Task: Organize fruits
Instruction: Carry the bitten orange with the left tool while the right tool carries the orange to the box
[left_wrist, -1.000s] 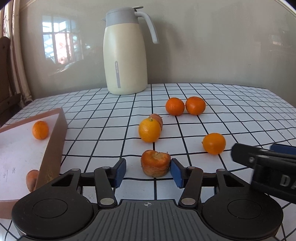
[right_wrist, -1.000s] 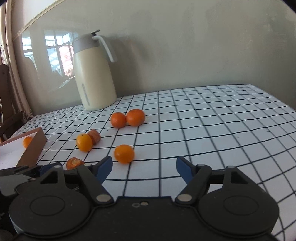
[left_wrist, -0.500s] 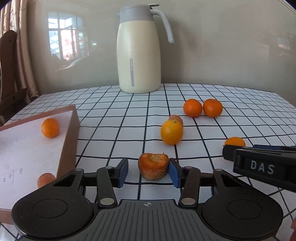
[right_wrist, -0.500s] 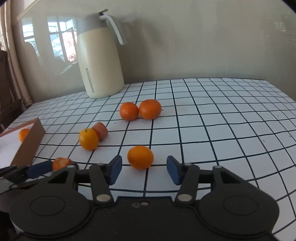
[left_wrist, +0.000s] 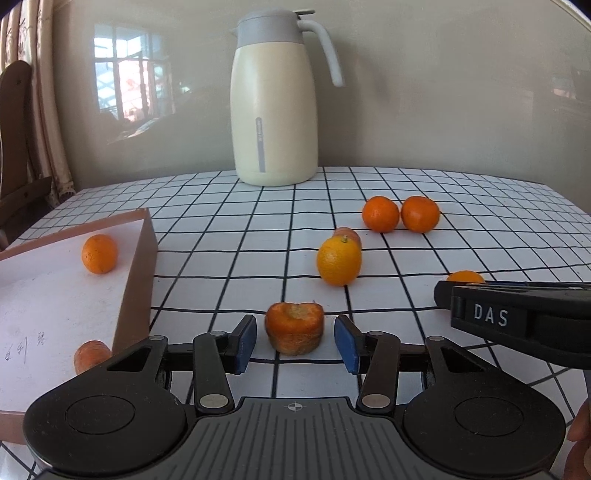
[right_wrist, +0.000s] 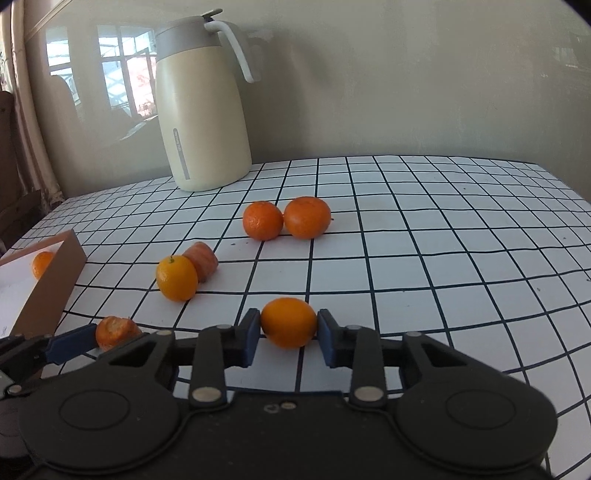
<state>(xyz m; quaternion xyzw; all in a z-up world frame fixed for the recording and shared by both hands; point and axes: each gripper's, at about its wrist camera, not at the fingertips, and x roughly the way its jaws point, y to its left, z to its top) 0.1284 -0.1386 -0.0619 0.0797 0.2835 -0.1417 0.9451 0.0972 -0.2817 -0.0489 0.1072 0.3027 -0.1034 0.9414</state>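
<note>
A cut carrot chunk (left_wrist: 294, 326) stands on the checked tablecloth between the blue pads of my left gripper (left_wrist: 295, 341). A small gap shows on each side, so that gripper is open around it. My right gripper (right_wrist: 288, 334) has its jaws closing onto a small orange (right_wrist: 289, 321), and both pads press its sides. In the left wrist view the right gripper's black body (left_wrist: 517, 321) covers most of that orange (left_wrist: 465, 276). A cardboard box (left_wrist: 136, 266) at the left holds one orange (left_wrist: 99, 254) and a carrot piece (left_wrist: 90, 355).
A yellow-orange citrus (left_wrist: 339, 261) lies mid-table, with another carrot chunk (left_wrist: 347, 234) right behind it. Two mandarins (left_wrist: 380, 214) sit side by side farther back. A cream thermos jug (left_wrist: 275, 99) stands by the wall. A wooden chair (left_wrist: 14, 147) is at the far left.
My right gripper moved forward to the loose orange and its jaws came together on it. The left jaws narrowed slightly around the carrot chunk; the left hand stayed put.
</note>
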